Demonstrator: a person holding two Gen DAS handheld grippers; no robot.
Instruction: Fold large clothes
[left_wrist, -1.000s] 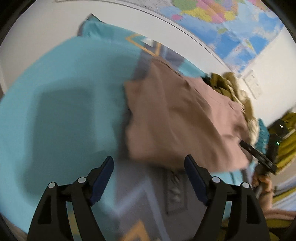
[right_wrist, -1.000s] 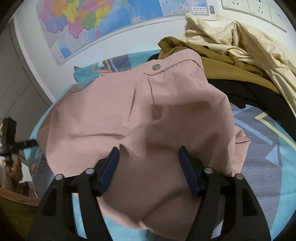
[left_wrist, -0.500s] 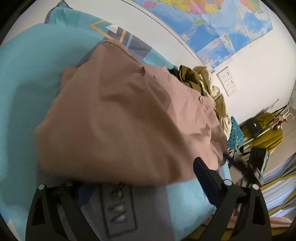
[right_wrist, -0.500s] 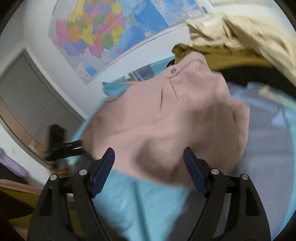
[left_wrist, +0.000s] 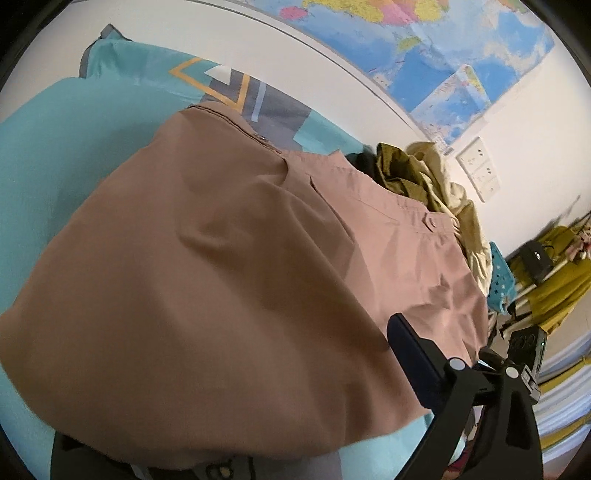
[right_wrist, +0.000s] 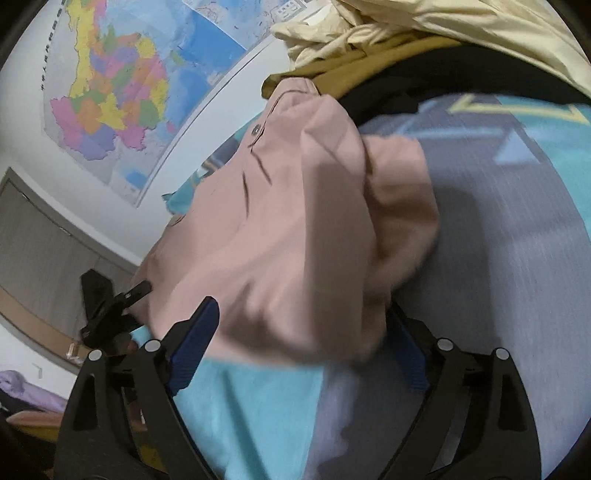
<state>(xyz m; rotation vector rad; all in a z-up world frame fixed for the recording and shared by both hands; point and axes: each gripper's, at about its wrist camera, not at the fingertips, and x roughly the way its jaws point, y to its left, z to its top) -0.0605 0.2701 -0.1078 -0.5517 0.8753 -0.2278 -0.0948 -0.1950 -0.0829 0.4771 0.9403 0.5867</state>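
A large dusty-pink garment lies folded on the teal and grey bed cover. It also shows in the right wrist view. My left gripper is open at the garment's near edge; the cloth hides its left finger, and the right finger shows beside it. My right gripper is open, its jaws wide on either side of the garment's near end, which bulges between them. The left gripper also shows in the right wrist view, at the garment's far end.
A heap of olive, cream and black clothes lies past the pink garment by the wall. A map hangs on the wall. A teal plastic chair and a rack with yellow clothes stand beyond the bed.
Both grippers have moved in close to opposite ends of the pink garment. The garment now covers the left gripper's left finger and fills the gap of the right gripper.
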